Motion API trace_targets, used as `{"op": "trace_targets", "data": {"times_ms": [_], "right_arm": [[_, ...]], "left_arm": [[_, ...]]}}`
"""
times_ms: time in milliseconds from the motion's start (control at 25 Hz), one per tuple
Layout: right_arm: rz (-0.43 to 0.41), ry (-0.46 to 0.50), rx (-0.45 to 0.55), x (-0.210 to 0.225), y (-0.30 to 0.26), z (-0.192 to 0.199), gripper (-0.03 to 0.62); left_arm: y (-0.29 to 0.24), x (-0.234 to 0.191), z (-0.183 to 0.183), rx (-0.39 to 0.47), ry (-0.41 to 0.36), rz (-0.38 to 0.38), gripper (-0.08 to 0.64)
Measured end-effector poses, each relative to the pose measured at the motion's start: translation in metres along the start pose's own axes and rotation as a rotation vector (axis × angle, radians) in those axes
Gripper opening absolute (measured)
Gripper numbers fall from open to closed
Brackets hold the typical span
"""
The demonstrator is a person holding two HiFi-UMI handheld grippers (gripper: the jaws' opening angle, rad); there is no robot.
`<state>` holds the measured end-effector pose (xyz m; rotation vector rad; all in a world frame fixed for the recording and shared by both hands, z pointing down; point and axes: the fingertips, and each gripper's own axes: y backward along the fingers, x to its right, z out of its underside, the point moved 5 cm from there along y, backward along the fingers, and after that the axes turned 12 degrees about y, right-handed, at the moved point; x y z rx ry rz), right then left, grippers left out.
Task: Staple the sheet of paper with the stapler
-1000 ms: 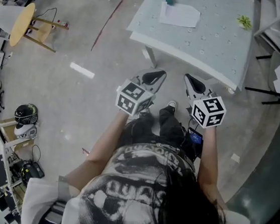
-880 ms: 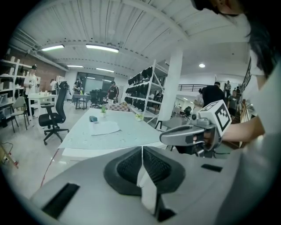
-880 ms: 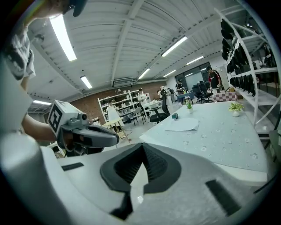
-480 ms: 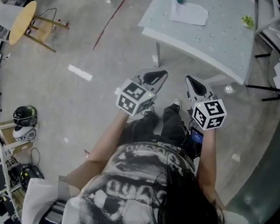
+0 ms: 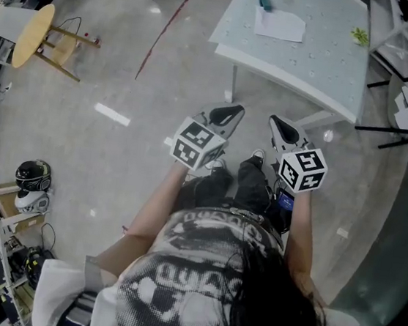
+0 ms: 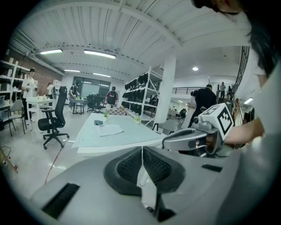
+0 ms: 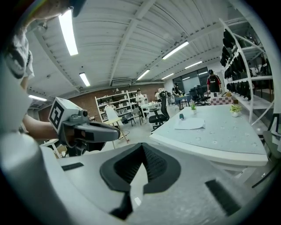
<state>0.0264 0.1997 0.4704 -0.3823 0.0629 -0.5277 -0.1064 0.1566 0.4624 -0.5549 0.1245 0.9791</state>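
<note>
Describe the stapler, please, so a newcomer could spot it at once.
Find the pale table at the top of the head view, with a white sheet of paper on it. The stapler sits by the sheet's far left corner: a small teal block, unlike the green plant further right.

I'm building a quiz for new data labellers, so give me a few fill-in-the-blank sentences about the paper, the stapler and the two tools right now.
1. The left tool and the right tool both have their jaws ___.
2. The sheet of paper and the stapler both lie on the white ___.
3. The stapler is held by ___ tool.

Missing words: shut; table; neither.
</note>
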Motion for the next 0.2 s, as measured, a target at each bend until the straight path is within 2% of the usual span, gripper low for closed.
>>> {"op": "trace_targets", "data": {"times_ms": [200], "right_arm": [[0.008, -0.002, -0.01, -0.015, -0.001, -0.001, -0.011]], "left_arm": [[0.013, -0.005, 0.003, 0.004, 0.005, 0.005, 0.005]]}}
